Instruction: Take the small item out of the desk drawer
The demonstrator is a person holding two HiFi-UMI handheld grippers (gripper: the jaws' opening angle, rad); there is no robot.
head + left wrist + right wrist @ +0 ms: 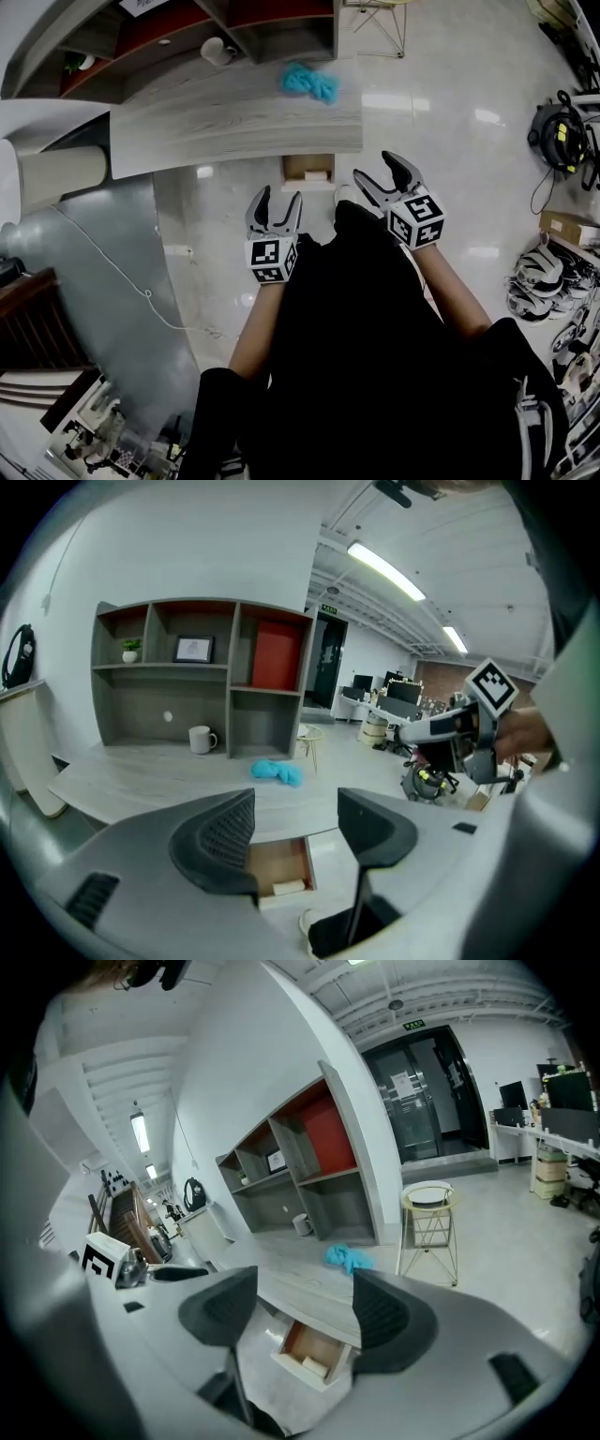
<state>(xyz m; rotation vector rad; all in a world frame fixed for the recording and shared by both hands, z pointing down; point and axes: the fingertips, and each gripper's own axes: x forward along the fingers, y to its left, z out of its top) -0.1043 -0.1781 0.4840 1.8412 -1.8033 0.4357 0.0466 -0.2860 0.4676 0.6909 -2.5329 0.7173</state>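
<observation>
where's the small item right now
The small item lies in the open drawer, toward its front right corner. That is the centre of the head view, just below the desk edge, with the blue cloth beyond.

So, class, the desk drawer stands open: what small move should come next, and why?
Probably lower the right gripper toward the small pale item in the open drawer. Its jaws are apart and empty, it hangs clear of the drawer, and the item lies uncovered near the front.
</observation>
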